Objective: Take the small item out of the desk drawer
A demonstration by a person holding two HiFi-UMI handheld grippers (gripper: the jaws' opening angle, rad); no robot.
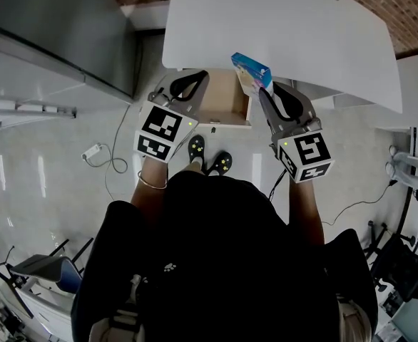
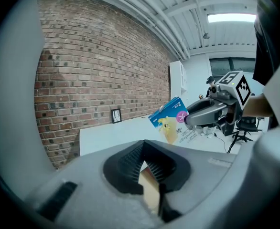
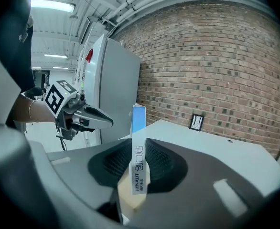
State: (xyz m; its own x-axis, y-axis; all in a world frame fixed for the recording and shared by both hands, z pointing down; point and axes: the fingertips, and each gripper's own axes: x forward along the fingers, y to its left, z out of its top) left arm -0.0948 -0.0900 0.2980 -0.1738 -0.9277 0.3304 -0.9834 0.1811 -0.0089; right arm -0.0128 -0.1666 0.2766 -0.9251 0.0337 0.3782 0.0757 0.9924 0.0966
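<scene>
Grips bandage box [image 1: 252, 68] narrowly in right gripper [image 1: 261, 93], left gripper [image 1: 198, 78] closed empty; may pivot loose, dropping into open drawer [image 1: 223, 122] just nearer.

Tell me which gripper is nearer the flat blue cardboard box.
Right. The right gripper clamps the blue box between its jaws; the left gripper, shut and empty, sits apart across the open wooden drawer.

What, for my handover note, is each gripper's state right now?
Left gripper: fingers closed, holding nothing.
Right gripper: fingers closed on the small blue box.
</scene>
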